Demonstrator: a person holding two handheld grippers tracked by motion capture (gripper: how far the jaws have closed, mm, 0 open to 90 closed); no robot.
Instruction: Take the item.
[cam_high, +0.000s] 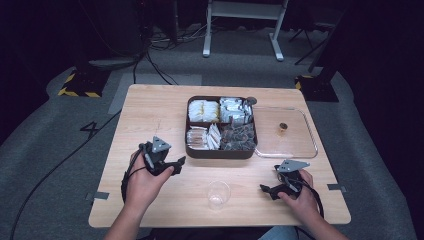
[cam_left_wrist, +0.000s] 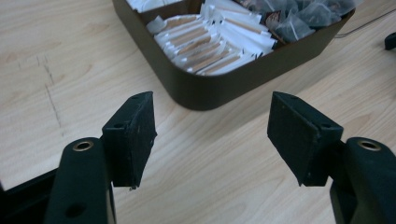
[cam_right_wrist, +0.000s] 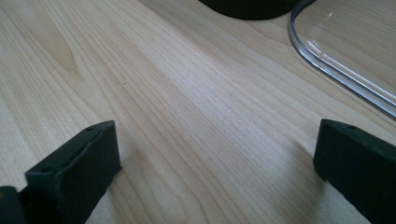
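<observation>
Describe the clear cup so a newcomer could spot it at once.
Start at the dark brown divided tray of packets in the middle of the wooden table. Come straight toward the person's edge: the clear plastic cup stands upright there, between the left gripper and right gripper. It is transparent, empty and round, unlike the flat clear lid beside the tray.

Small brown thing (cam_high: 283, 127) on clear lid (cam_high: 300, 145) too small to identify, packet print illegible

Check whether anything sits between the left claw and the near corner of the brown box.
Nothing visible does. The left claw is open, and bare table runs from it to the corner of the brown box, whose paper packets lie inside.
</observation>
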